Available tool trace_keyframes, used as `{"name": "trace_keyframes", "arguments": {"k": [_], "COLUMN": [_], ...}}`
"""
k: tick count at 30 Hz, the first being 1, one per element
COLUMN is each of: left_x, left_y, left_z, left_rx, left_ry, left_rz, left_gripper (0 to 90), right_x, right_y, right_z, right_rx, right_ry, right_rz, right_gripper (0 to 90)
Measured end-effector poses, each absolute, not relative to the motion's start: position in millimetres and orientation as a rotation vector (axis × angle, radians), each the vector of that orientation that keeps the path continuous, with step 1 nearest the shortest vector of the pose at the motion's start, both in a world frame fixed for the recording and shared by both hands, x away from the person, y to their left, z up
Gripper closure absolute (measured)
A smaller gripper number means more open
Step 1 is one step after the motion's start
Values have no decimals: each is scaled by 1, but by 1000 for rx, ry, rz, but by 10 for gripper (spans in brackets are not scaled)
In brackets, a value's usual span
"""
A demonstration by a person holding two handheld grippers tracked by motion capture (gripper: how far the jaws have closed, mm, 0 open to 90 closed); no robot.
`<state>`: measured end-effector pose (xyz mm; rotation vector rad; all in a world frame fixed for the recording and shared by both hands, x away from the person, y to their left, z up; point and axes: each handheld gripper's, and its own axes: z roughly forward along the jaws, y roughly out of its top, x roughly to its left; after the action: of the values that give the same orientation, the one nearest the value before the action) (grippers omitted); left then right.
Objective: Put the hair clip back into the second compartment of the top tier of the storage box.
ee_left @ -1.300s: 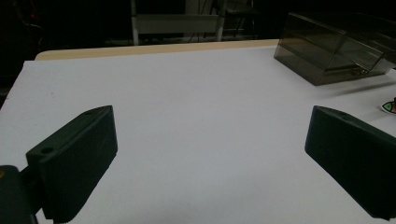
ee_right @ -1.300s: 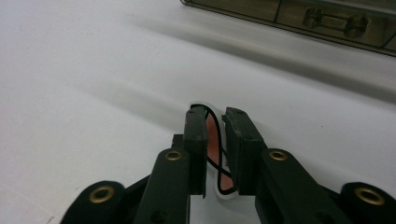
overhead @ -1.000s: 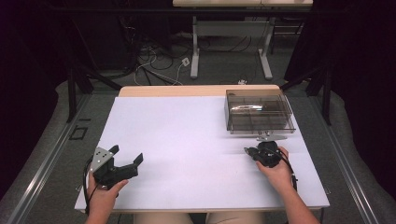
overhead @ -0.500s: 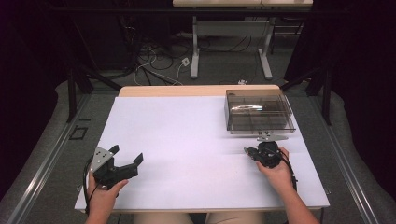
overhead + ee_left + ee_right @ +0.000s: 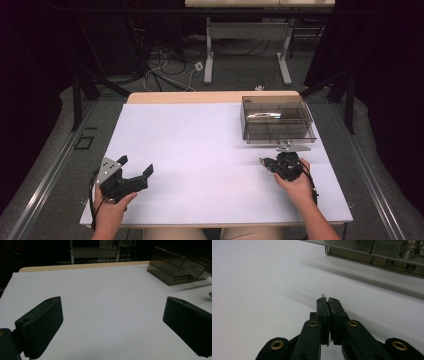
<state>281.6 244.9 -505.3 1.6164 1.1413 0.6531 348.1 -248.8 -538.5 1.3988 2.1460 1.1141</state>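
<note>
The landmark here is the smoke-tinted, clear plastic compartment box [image 5: 278,120] that sits at the far right of the white table top [image 5: 200,150]; seen from the right gripper, some small metal hardware lies in its compartments. Just in front of the box's near edge, the right gripper [image 5: 327,300] is held low over the white surface with its jaws pressed together, and a tiny, thin, pale sliver [image 5: 323,294] pokes out at their tips; it looks like a small flat metal or clear piece pinched between the pads, though it is too small to say what it is. In the high view that gripper [image 5: 265,161] points leftward, near the box's front left corner, with a small pale flat piece [image 5: 292,148] lying on the table between it and the box. The left gripper [image 5: 136,167] rests well apart from the box, at the near left of the table, its jaws spread wide with nothing between them; along its ribbed pads [image 5: 42,327] the box [image 5: 180,266] shows far off to the right. My judgement: the pinched piece is very light, stiff and thin, so it can easily slip or twist out of a tip grip and would be hard to find again on the white top. It is best held by its flat faces, deeper between the pads, and carried slowly.
</note>
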Motion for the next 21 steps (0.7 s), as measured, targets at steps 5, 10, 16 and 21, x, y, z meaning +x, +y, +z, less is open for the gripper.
{"name": "trace_keyframes", "arguments": {"k": [5, 10, 16, 21], "left_x": [282, 282, 282, 282], "left_y": [245, 245, 245, 245], "left_z": [-505, -505, -505, -505], "left_rx": [1618, 1618, 1616, 1615], "left_ry": [1140, 1140, 1141, 1141], "left_rz": [652, 652, 652, 652], "left_gripper": [29, 30, 30, 30], "right_x": [345, 341, 337, 335], "right_y": [-248, -247, -245, -243], "right_z": [-536, -533, -529, -527], "right_rx": [1398, 1388, 1373, 1357], "right_ry": [2138, 2142, 2142, 2141], "right_rz": [1148, 1163, 1186, 1195], "right_gripper": [879, 879, 880, 879]}}
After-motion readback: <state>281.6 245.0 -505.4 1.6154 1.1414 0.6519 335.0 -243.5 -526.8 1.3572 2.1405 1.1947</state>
